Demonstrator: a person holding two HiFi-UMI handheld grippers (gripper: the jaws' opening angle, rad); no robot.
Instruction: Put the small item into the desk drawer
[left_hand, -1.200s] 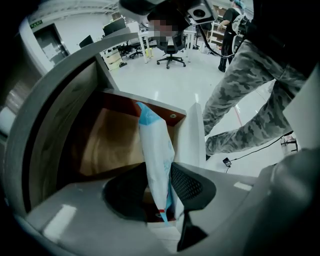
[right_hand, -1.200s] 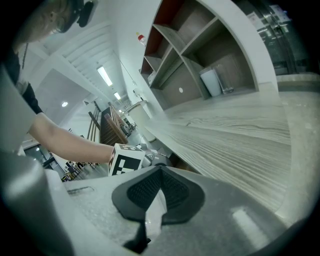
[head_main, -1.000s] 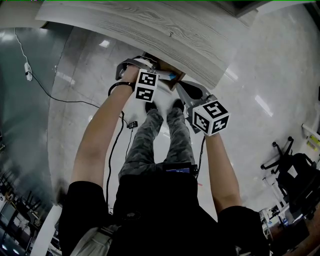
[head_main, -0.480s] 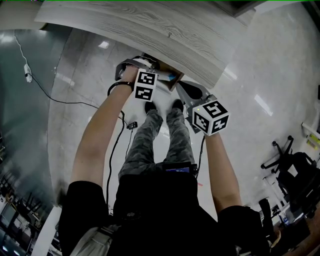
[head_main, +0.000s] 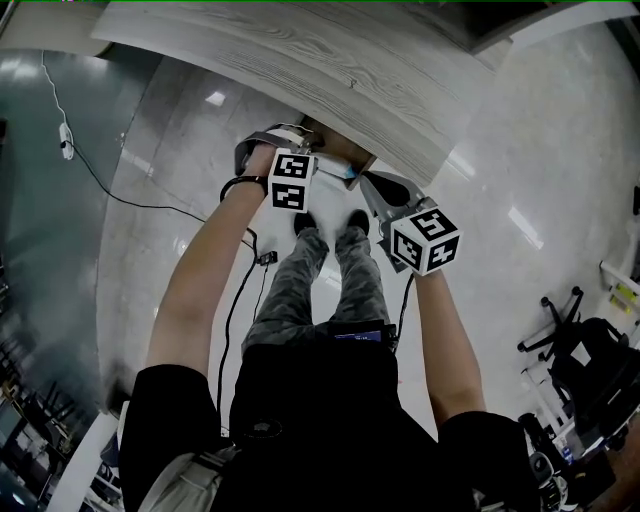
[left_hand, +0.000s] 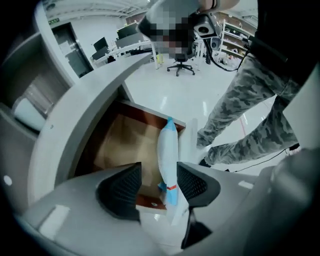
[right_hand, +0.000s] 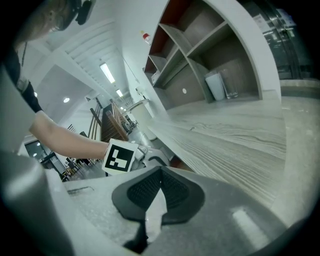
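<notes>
The small item is a white packet with blue ends (left_hand: 168, 145). It stands upright over the open brown drawer (left_hand: 122, 145) under the wood-grain desk top (head_main: 300, 60). My left gripper (left_hand: 159, 170) has the packet between its jaws, which are opening. The packet rests by the right pad (left_hand: 192, 182), with a gap to the left pad. In the head view the left gripper's marker cube (head_main: 291, 180) sits at the drawer (head_main: 335, 145). My right gripper (right_hand: 160, 172) is shut on nothing and points along the desk edge beside the left one.
The person's camouflage trouser legs (head_main: 330, 280) and dark shoes stand right below the drawer. A black cable (head_main: 150, 205) runs across the glossy floor on the left. Office chairs (head_main: 575, 340) stand far right. Shelves (right_hand: 210, 75) rise behind the desk.
Both grippers stay at the drawer. The head camera has tilted slightly, so the desk and hands sit a little lower in the picture.
</notes>
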